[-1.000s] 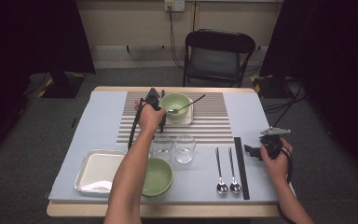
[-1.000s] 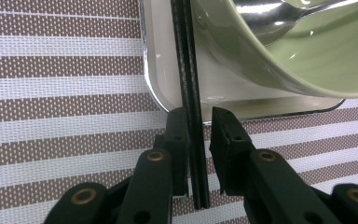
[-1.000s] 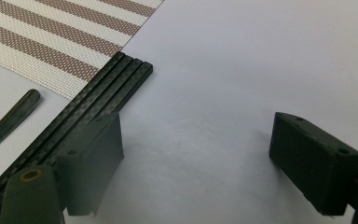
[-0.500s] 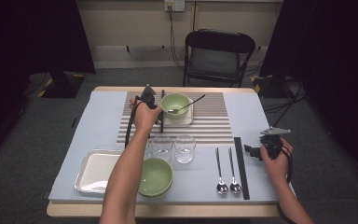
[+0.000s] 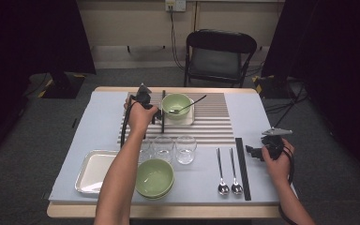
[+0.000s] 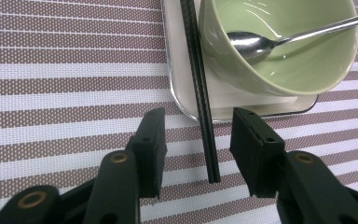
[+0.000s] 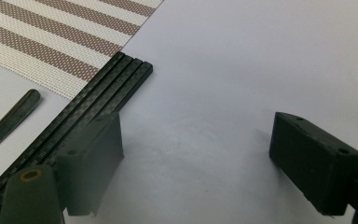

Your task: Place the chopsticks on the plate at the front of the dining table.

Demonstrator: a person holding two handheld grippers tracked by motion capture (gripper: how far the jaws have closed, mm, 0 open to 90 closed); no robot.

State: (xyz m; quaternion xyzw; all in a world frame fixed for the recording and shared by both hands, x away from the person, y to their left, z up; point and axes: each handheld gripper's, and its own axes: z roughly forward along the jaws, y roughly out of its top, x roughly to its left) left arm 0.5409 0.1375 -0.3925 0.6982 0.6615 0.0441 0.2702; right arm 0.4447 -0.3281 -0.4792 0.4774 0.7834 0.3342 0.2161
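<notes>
One pair of black chopsticks (image 6: pixel 200 88) is what the left gripper (image 6: pixel 198 147) is dealing with here. They're lying across the small tray's (image 6: pixel 182 100) rim just at nine o'clock of the green bowl (image 6: pixel 279 56), near end sticking out onto the striped placemat (image 6: pixel 56 79). Its jaws have just been opening, and the sticks are sitting loose between them, pads not touching. I'd guess they're light, stiff and pretty slick, so likely to roll or scissor apart if pinched off-centre. Best bet is grabbing both together near that free end on the mat, square across. In the high view, the left forearm is reaching straight out toward twelve o'clock, the hand hanging over the mat. The right gripper (image 5: pixel 262 152) is resting at three o'clock on the table (image 5: pixel 262 112), jaws wide apart and empty, beside a second lot of black chopsticks (image 7: pixel 88 107).
</notes>
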